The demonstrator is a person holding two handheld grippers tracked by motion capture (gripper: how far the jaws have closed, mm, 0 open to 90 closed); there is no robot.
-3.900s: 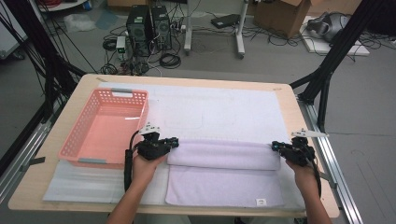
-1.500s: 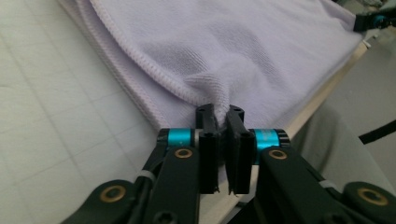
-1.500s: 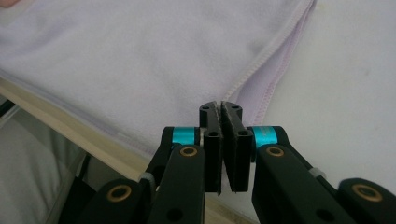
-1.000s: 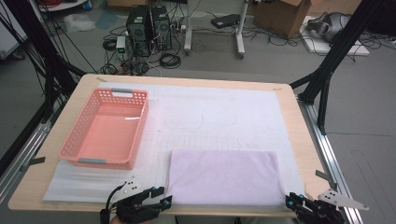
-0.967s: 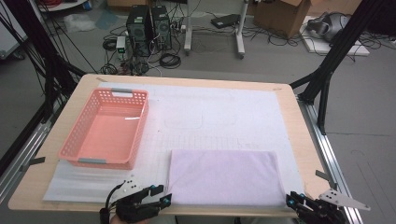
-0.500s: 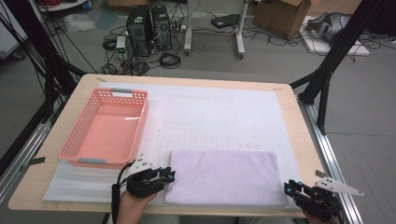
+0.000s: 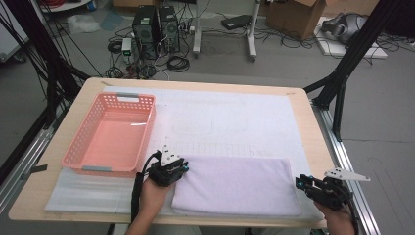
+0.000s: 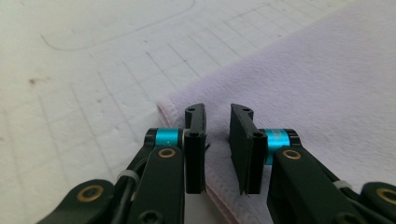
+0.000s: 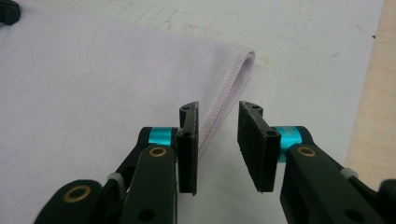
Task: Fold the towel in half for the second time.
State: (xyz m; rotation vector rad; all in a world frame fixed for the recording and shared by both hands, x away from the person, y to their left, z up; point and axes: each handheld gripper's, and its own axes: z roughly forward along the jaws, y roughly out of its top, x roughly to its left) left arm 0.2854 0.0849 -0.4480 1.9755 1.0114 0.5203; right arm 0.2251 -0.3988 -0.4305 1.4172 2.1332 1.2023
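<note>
Here a folded lilac towel (image 7: 235, 185) lies flat on the white mat (image 7: 235, 117) that covers the wooden table (image 7: 313, 127), near the edge where the person stands. Its long side runs across the table, and its fold shows as a rounded hem at the right end in the right gripper view.

The left gripper (image 7: 177, 170) sits at the towel's left far corner. In the left gripper view its two black jaws stand over that corner with a narrow gap between them; they have just been closing, and a bit of the hem lies in the gap, but the pads do not press on cloth, so the gripper is released and holds nothing.

The right gripper (image 7: 302, 183) is just beside the towel's right edge, near the table's right side. In the right gripper view its jaws straddle the line of the hem with a clear gap, and the cloth lies flat below them, ungrasped.

A pink basket (image 7: 111, 134) stands on the mat's left part, just beside the left gripper and apart from the towel.
</note>
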